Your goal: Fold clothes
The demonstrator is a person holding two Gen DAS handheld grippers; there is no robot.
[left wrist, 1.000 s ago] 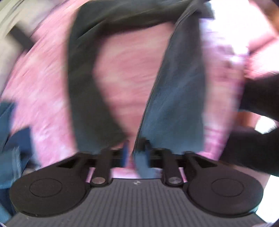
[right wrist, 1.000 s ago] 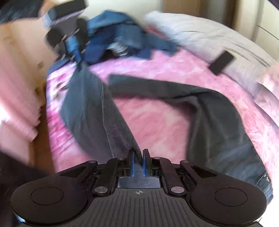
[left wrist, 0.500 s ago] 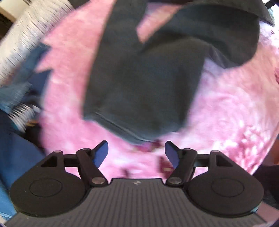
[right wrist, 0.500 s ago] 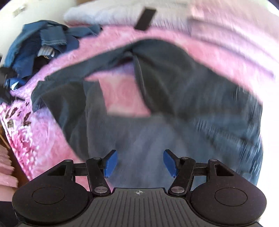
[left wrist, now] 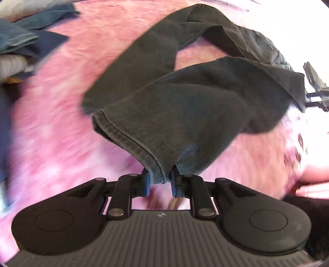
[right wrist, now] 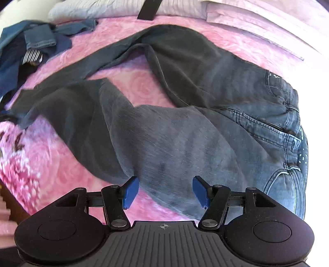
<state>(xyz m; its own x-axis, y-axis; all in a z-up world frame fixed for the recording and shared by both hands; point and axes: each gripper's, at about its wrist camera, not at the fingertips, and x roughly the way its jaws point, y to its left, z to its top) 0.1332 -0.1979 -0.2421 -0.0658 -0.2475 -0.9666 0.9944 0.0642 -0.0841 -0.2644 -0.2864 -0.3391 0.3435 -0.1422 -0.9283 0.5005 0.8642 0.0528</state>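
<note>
A pair of dark grey jeans lies spread over the pink bedspread, waistband and pockets at the right in the right wrist view, legs running left. My left gripper is shut on the hem of one trouser leg, which lifts from the bed toward the fingers. My right gripper stands open just above the thigh part of the jeans, nothing between its blue pads. The right gripper also shows at the far right edge of the left wrist view.
A heap of blue denim clothes lies at the far left of the bed, also in the left wrist view. Pale pillows and a folded pink blanket line the far end. A dark strap lies on the pillows.
Half a second ago both grippers were open; now my left gripper has shut on the hem of a jeans leg. The right gripper stays open over the jeans.
</note>
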